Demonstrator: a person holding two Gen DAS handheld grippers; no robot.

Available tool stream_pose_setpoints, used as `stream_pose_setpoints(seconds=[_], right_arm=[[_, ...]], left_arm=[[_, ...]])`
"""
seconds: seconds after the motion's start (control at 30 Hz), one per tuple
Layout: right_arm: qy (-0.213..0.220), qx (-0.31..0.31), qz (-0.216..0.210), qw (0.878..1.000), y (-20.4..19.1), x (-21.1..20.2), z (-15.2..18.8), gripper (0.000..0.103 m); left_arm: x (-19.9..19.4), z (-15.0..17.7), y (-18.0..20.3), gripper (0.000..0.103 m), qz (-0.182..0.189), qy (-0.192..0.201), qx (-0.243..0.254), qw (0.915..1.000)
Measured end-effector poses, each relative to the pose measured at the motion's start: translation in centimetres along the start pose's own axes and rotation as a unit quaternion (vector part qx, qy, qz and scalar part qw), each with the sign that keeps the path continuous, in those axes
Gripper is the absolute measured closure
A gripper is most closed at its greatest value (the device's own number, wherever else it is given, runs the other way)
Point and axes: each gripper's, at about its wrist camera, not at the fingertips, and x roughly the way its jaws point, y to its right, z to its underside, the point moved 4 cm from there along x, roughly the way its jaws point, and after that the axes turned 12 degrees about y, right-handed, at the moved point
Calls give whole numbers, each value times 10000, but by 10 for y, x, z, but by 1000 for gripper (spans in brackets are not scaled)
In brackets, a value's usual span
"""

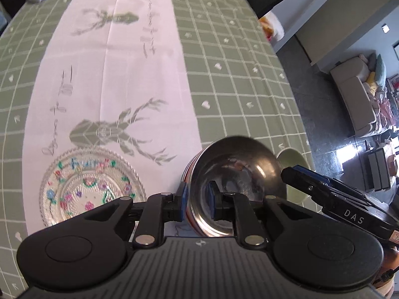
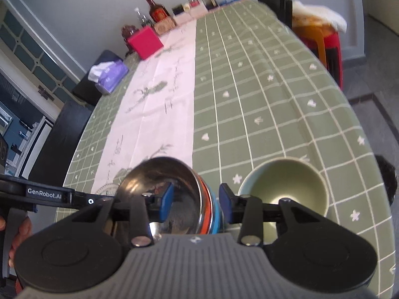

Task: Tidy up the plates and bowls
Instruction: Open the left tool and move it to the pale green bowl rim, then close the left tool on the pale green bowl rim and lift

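A shiny steel bowl (image 1: pixel 237 172) with orange and blue rings on its outside stands near the table's front edge. My left gripper (image 1: pixel 197 205) is shut on the bowl's left rim, one pad inside and one outside. My right gripper (image 2: pixel 195 205) straddles the bowl's (image 2: pixel 169 191) right rim, its jaws a little apart from the wall. A pale green ceramic bowl (image 2: pixel 286 186) stands just right of the steel bowl; it also shows in the left wrist view (image 1: pixel 294 174). A clear glass plate with painted flowers (image 1: pixel 92 186) lies to the left on the white runner.
The table has a green checked cloth (image 2: pixel 261 94) with a white deer-print runner (image 1: pixel 112 74). A purple tissue box (image 2: pixel 109 74), a red box (image 2: pixel 146 42) and bottles (image 2: pixel 157 10) stand at the far end. Chairs (image 2: pixel 324 39) stand along the right side, a sofa (image 1: pixel 354 102) beyond.
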Motion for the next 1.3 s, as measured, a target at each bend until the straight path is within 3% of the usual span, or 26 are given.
stream_pose_setpoints(seconds=[0.2, 0.3, 0.43, 0.63, 0.83, 0.97, 1.3], right_arm=[[473, 22, 190, 9987, 9, -19, -10, 62], [683, 119, 390, 9968, 20, -29, -14, 62], [849, 137, 838, 9928, 37, -38, -14, 62], [530, 201, 1648, 9847, 67, -33, -5, 62], [7, 341, 1995, 9793, 81, -17, 4, 62], [-271, 354, 2000, 9788, 83, -7, 10, 63], [-643, 348, 1906, 9789, 82, 4, 18, 74]], left_arm=[[-12, -6, 38, 80, 782, 369, 513, 9949], [-9, -7, 63, 72, 1069, 404, 892, 9894], [7, -9, 94, 71, 1216, 370, 1438, 9814], [45, -7, 126, 71, 996, 16, 2184, 9708], [84, -7, 136, 71, 740, -501, 2539, 9631], [108, -3, 135, 71, 556, -888, 2662, 9582], [128, 1, 137, 71, 414, -1225, 2722, 9535]])
